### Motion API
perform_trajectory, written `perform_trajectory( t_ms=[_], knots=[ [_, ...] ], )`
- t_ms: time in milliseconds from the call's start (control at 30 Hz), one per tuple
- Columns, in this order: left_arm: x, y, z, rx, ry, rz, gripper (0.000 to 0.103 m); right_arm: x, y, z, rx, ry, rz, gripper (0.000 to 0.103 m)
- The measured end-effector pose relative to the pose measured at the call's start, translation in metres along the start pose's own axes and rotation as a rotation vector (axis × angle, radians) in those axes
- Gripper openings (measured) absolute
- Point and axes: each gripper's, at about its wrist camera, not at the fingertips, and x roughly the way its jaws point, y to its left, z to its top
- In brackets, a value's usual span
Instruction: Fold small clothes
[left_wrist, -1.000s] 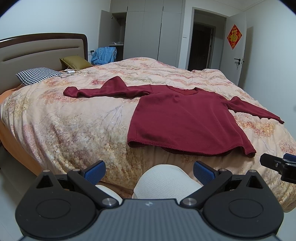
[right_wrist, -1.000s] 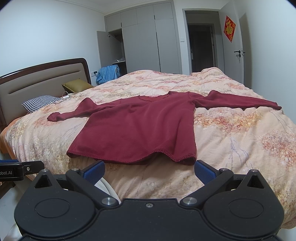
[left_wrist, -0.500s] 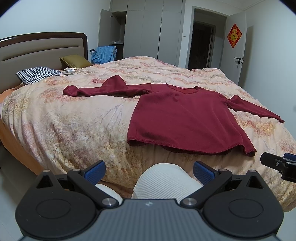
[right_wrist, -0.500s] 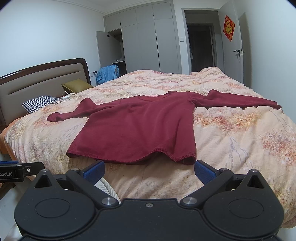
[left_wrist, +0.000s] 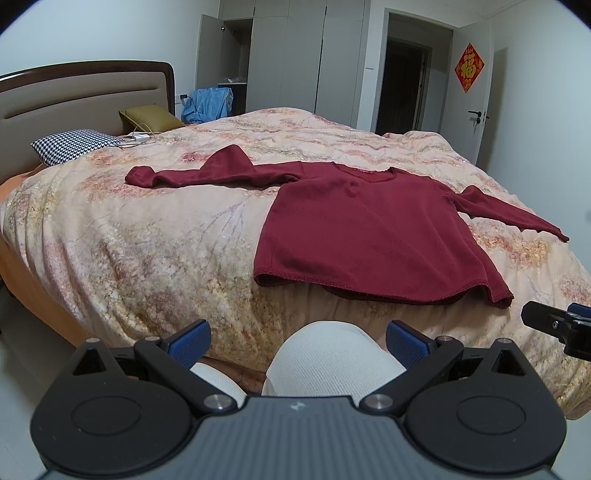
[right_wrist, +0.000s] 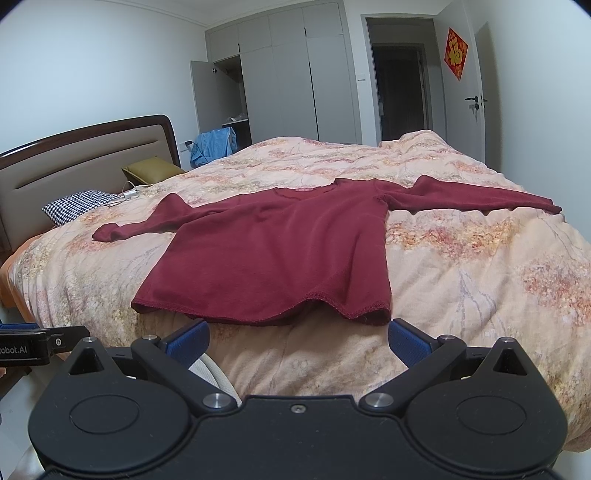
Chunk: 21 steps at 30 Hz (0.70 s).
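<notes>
A dark red long-sleeved sweater (left_wrist: 369, 232) (right_wrist: 280, 254) lies flat on the bed, both sleeves stretched out sideways, its hem hanging slightly over the near edge. My left gripper (left_wrist: 297, 339) is open, held short of the bed and left of the hem. My right gripper (right_wrist: 297, 338) is open too, just below the hem's right corner. Neither touches the cloth. In the left wrist view, the tip of the right gripper (left_wrist: 554, 323) shows at the right edge.
The bed's floral quilt (left_wrist: 147, 240) (right_wrist: 480, 266) spreads wide around the sweater. A houndstooth pillow (left_wrist: 74, 146), an olive cushion (left_wrist: 149, 118) and a charger cable lie by the headboard (right_wrist: 74, 162). The person's knee in white trousers (left_wrist: 332, 354) sits between my left fingers. Wardrobe and doorway behind.
Almost nothing: both grippers stay open and nearly still, with only a very slight drift of the views. The sweater has not moved.
</notes>
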Motion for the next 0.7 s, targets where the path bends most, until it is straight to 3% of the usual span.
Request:
perform_trajectory(
  t_ms=[400, 700],
  knots=[
    [0.009, 0.002, 0.001, -0.002, 0.04, -0.003, 0.103, 0.008, 0.0, -0.006, 0.014, 0.022, -0.005, 0.103],
    [0.027, 0.001, 0.014, 0.028, 0.081, 0.038, 0.103, 0.034, -0.015, -0.001, 0.107, 0.11, 0.04, 0.103]
  ],
)
